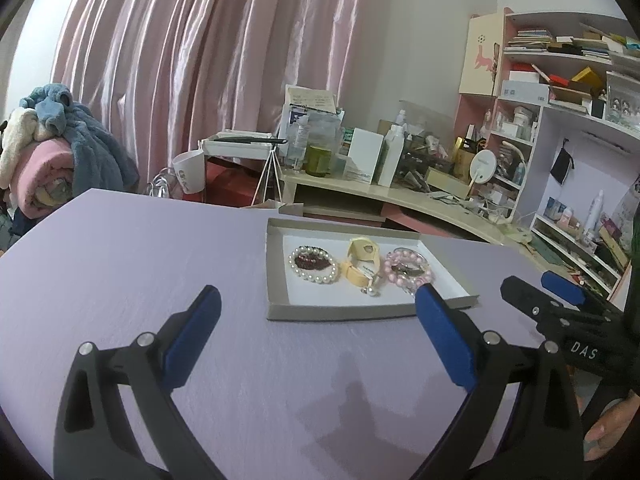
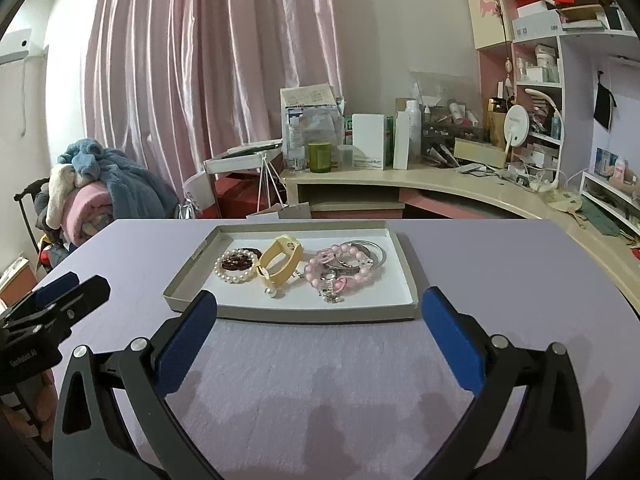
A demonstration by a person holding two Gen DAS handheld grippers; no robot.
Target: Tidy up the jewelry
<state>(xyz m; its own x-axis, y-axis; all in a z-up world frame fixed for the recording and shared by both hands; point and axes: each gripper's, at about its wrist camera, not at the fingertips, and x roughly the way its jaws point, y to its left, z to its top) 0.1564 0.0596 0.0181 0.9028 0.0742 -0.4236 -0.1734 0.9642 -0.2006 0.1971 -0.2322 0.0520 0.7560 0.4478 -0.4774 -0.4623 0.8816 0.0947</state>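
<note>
Both grippers are hanging wide open and holding nothing as I'm watching from here. Through the left wrist view, I'm seeing my left gripper [image 1: 316, 332] hovering over the bare lilac tabletop [image 1: 120, 264], its jaws spread apart, with the tray [image 1: 276, 280] lying just ahead and slightly right. Inside the tray, the pearl bracelet [image 1: 313, 264], yellow band [image 1: 362, 264] and pink bracelet [image 1: 408, 270] are sitting side by side, probably laid out so each can be picked singly. My right gripper [image 1: 536, 292] is showing at the right edge beside the tray's near corner.

Through the right wrist view, I'm seeing that gripper [image 2: 318, 332] facing the tray's near rim squarely, jaws open. Silver rings are lying tangled with the pink bracelet, so I'm judging that cluster the trickiest to separate.
</note>
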